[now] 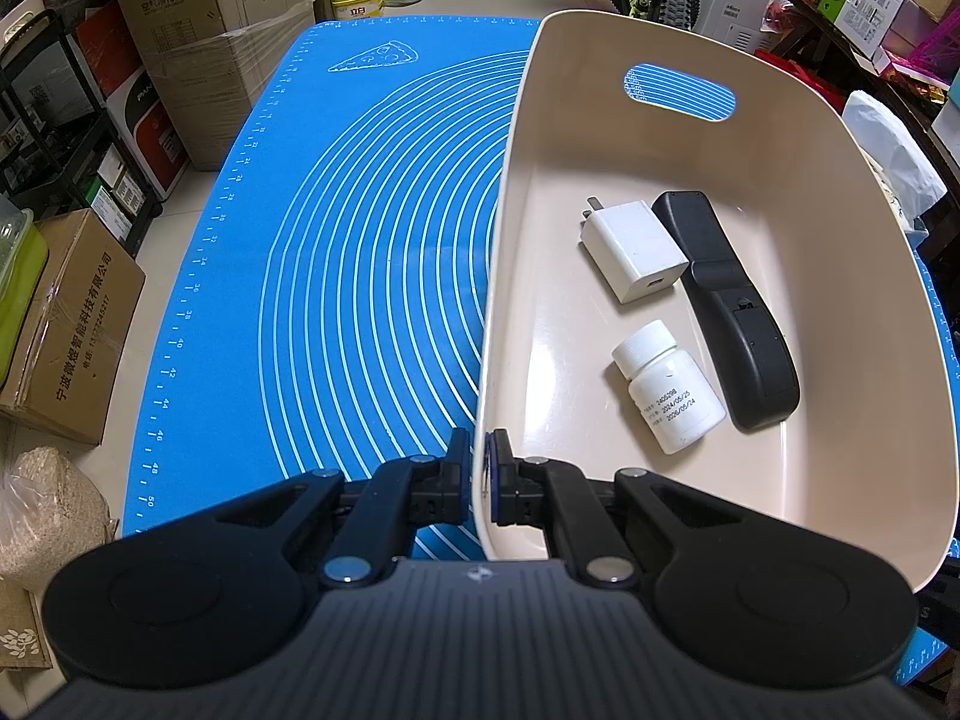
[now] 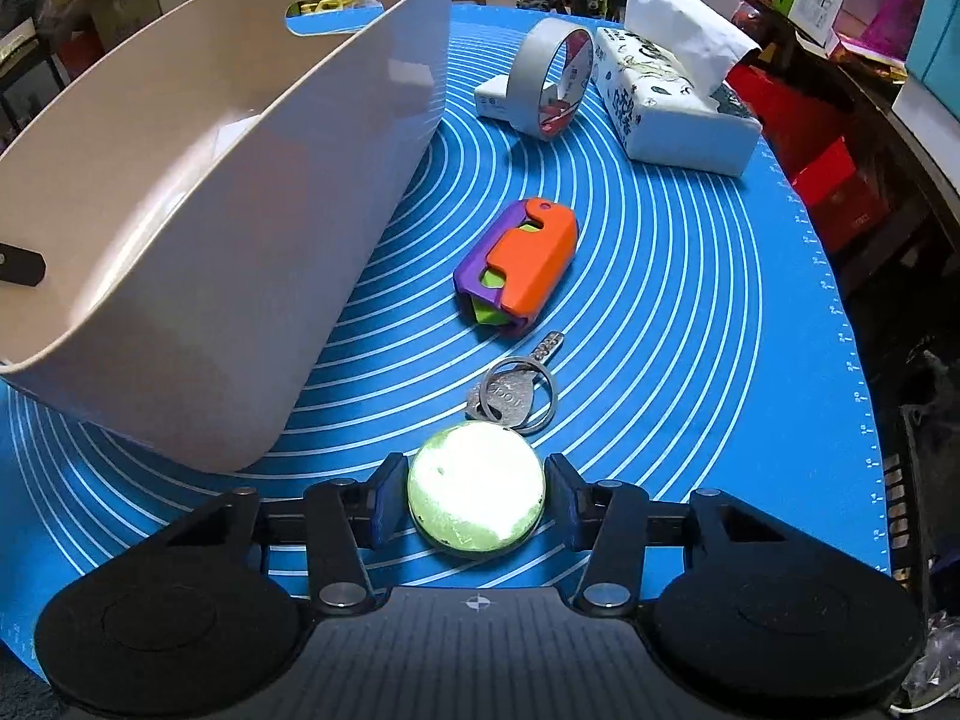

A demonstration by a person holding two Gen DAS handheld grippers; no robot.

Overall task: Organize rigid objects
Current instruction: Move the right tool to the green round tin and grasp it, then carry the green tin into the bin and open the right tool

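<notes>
Right gripper [image 2: 477, 495] bracketing round green disc [image 2: 476, 489], pads seeming to touch its sides, keys [image 2: 513, 396] lying just beyond. Left gripper [image 1: 478, 468] pinching basket [image 1: 780, 138] rim, basket sitting left of right tongs.

Round green disc [image 2: 476, 491] flat on mat [image 2: 690, 300]

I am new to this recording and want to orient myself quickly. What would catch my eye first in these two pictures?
First, the large beige plastic bin on the blue silicone mat, its near wall pinched by the left claw; inside lie a white charger plug, a black remote and a white pill bottle. To its right, the right claw brackets a shiny round green disc, and beyond it lies a bright orange-and-purple toy.
</notes>
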